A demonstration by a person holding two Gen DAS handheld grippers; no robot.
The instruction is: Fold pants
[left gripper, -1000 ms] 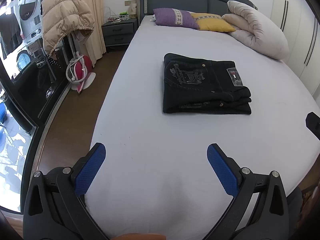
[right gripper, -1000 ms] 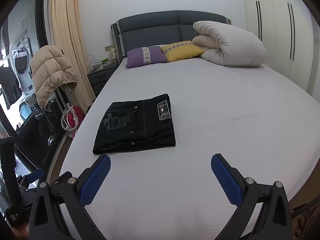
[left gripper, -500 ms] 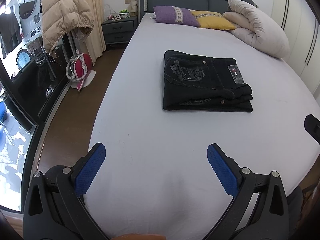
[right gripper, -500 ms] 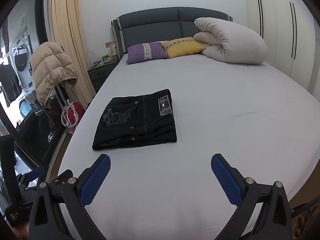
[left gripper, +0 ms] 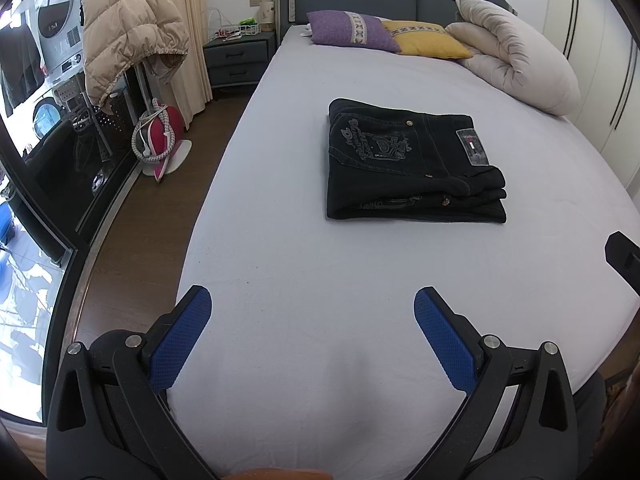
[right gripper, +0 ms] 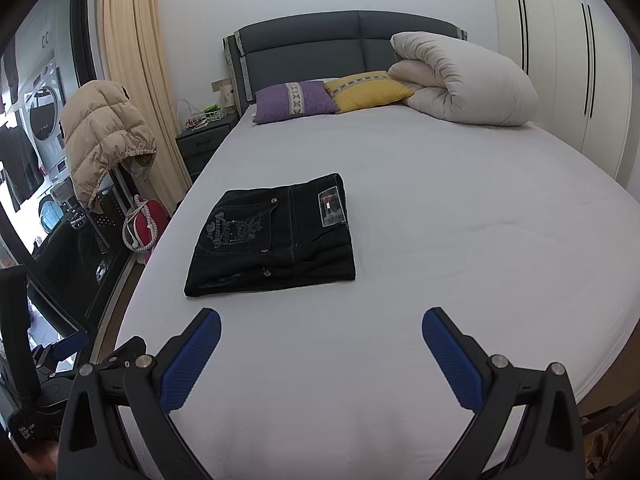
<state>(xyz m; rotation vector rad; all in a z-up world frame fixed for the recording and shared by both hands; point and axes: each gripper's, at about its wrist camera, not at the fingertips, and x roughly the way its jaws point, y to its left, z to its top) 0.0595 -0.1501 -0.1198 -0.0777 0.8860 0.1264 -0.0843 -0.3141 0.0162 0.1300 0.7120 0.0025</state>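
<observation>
Black jeans point(left gripper: 408, 164) lie folded into a flat rectangle on the pale grey bed sheet point(left gripper: 360, 264), embroidered back pocket and a small label facing up. The same pants point(right gripper: 276, 236) sit left of centre in the right wrist view. My left gripper point(left gripper: 312, 312) hovers open over the bed's near end, well short of the pants, nothing between its blue pads point(left gripper: 180, 340). My right gripper point(right gripper: 320, 328) is also open and empty, just short of the pants' near edge. Part of the left tool point(right gripper: 40, 380) shows at the lower left.
At the headboard lie a purple pillow point(right gripper: 296, 100), a yellow pillow point(right gripper: 368, 90) and a rolled cream duvet point(right gripper: 464, 80). Left of the bed are wooden floor point(left gripper: 132, 240), a beige puffer jacket on a stand point(left gripper: 128, 28), a red iron point(left gripper: 160, 136) and a nightstand point(left gripper: 236, 60). Wardrobe doors point(right gripper: 560, 60) stand at the right.
Both grippers stayed open and drew back slightly from the bed, shifting the view a little. The folded pants have not moved.
</observation>
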